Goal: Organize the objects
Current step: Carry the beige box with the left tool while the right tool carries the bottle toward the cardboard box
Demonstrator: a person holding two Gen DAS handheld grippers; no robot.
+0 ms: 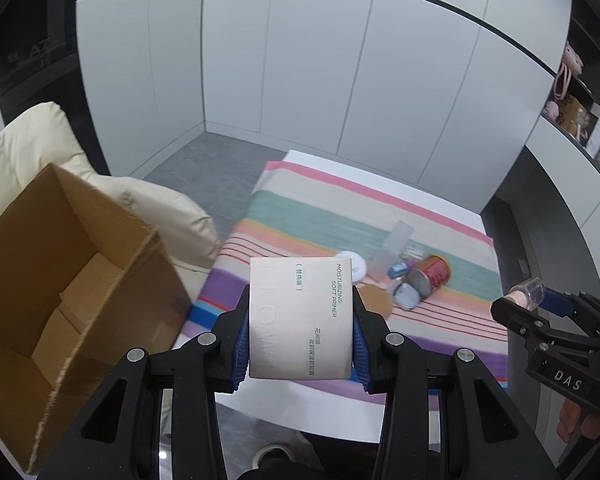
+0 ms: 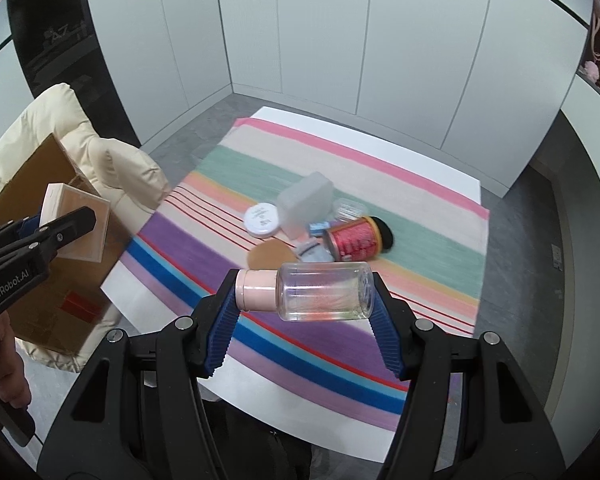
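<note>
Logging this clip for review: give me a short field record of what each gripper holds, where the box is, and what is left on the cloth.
left gripper: shut on primer box, flat pale carton
right gripper: shut on clear bottle, pink cap, held sideways
cardboard box: open, empty as far as visible, left of the table
striped cloth: covers the white table
left on cloth: red can on its side, white round compact, translucent case, brown round pad, small items too cluttered to name
</note>
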